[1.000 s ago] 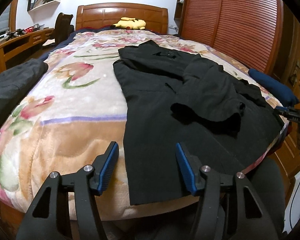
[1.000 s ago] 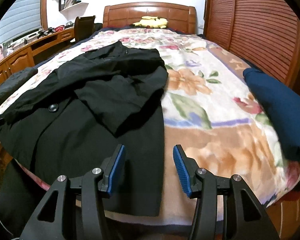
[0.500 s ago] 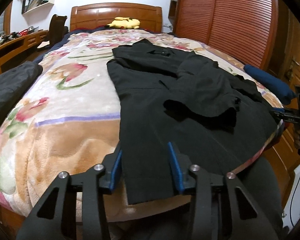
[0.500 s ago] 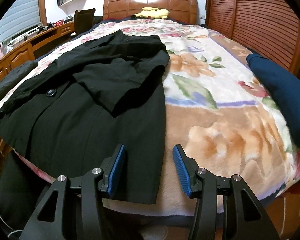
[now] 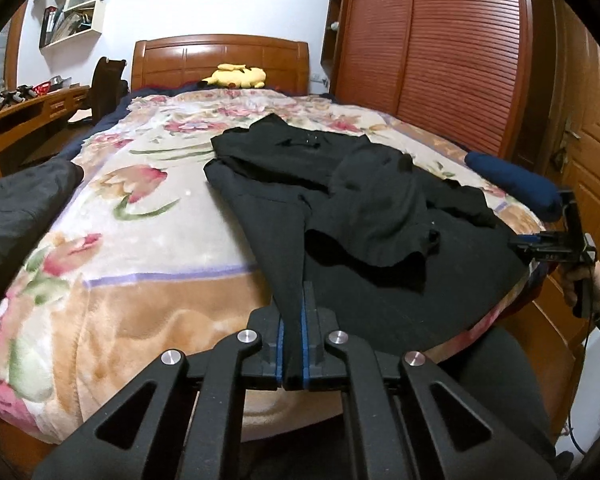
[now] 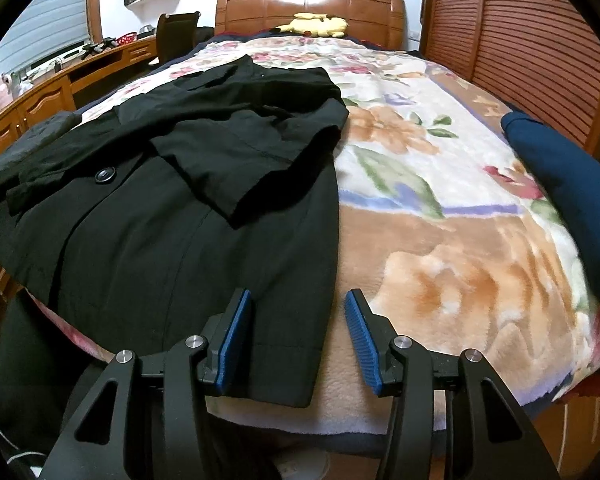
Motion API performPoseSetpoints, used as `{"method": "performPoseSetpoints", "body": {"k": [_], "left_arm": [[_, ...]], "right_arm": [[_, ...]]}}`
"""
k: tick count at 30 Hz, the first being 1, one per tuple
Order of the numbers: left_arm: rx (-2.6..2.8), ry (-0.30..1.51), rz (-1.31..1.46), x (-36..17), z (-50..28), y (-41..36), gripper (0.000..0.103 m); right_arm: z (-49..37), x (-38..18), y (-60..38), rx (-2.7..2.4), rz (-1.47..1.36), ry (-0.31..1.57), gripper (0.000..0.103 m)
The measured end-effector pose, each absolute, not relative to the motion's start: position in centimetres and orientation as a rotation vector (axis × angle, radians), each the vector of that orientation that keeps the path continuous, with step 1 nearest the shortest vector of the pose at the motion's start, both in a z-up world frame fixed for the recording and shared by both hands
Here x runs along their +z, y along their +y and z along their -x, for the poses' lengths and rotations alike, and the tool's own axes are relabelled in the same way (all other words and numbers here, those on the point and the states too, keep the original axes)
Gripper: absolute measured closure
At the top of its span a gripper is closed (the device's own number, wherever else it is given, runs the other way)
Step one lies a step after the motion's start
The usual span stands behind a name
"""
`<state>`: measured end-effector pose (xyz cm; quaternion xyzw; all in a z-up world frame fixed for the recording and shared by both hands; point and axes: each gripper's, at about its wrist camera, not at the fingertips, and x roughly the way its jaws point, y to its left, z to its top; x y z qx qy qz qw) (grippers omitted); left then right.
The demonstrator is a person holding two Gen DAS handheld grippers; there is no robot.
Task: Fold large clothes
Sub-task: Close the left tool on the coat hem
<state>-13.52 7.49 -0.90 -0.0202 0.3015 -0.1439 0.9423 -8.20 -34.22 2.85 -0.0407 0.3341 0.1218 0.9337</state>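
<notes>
Black woven long coat [image 5: 340, 216] spread on our floral fleece blanket [image 5: 148, 216]. Left gripper [image 5: 293, 336] just closed, clamped on coat's near hem corner. Our right gripper [image 6: 298, 336] apart, straddling opposite hem corner without pressing.

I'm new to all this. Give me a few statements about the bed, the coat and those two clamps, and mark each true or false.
1. The left gripper is pinched shut on the black coat's hem. True.
2. The right gripper is clamped on the coat too. False: its jaws stand open, with the hem corner lying between them, not pressed.
3. A yellow plush toy lies by the headboard. True.
4. The coat lies on a plain white sheet. False: it lies on a floral blanket.
5. A sleeve is folded across the coat's front. True.
</notes>
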Motion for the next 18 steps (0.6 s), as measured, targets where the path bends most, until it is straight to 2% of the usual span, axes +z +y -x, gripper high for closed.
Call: {"method": "performPoseSetpoints", "body": {"k": [7, 8, 9, 10, 12, 18], "left_arm": [[-0.304, 0.624, 0.042, -1.0, 13.1, 7.7, 0.097], [-0.304, 0.616, 0.042, -0.7, 13.2, 7.7, 0.097], [-0.303, 0.6, 0.04, -0.2, 13.3, 7.6, 0.097], [-0.3, 0.586, 0.038, 0.3, 13.4, 7.6, 0.097], [-0.295, 0.55, 0.036, 1.8, 13.6, 7.4, 0.098], [-0.271, 0.458, 0.011, 6.5, 12.9, 7.3, 0.098]], "right_arm": [[7.8, 2.8, -34.1, 0.253, 0.069, 0.691, 0.053], [7.8, 2.8, -34.0, 0.259, 0.072, 0.693, 0.06], [7.9, 3.0, -33.9, 0.275, 0.072, 0.689, 0.081], [8.0, 3.3, -33.8, 0.3, 0.065, 0.678, 0.092], [8.5, 4.1, -33.7, 0.303, 0.06, 0.629, 0.097], [10.3, 8.9, -34.9, 0.258, -0.003, 0.44, 0.098]]}}
